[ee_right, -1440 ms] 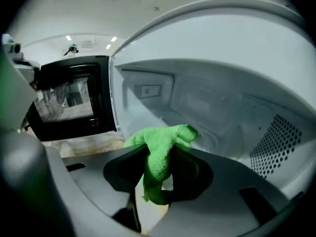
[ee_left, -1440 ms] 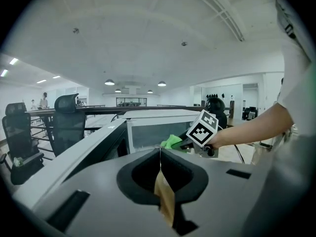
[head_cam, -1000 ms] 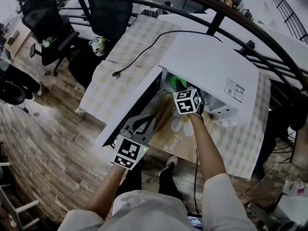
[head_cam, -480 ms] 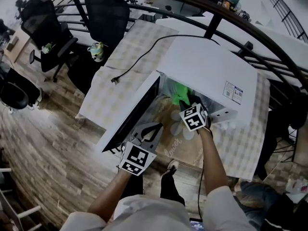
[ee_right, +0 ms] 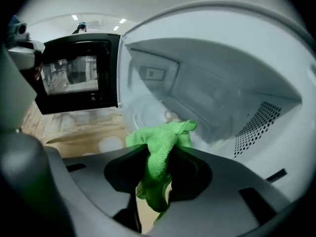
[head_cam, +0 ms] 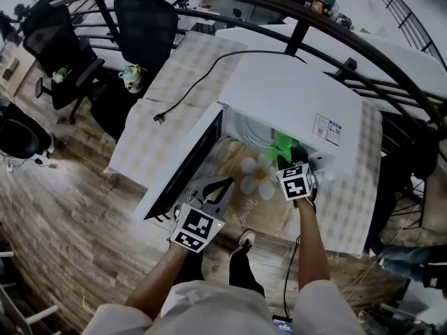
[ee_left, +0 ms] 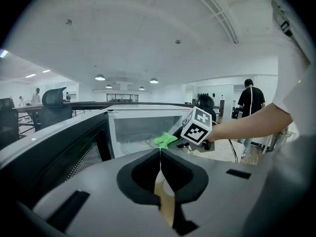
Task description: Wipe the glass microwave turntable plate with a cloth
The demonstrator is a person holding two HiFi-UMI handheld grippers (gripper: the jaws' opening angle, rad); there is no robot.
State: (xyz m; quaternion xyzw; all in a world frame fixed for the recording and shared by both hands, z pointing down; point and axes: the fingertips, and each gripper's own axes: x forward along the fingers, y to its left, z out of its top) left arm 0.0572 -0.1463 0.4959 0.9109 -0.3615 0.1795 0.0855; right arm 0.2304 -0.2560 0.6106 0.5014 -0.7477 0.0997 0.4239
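The right gripper [ee_right: 157, 158], arm stretched out, pinches a green cloth [ee_right: 159, 141] at the open microwave [head_cam: 293, 96] on the checked table [head_cam: 159, 130]; the left gripper [ee_left: 160, 168], closed and empty, hangs beside its door [head_cam: 185, 167].

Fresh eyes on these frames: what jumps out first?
First, the bright green cloth pinched in the right gripper, held at the mouth of the white microwave. Next, the microwave's dark door, swung wide open to the left over the checked tablecloth. The left gripper hangs near that door, shut with nothing between its jaws.
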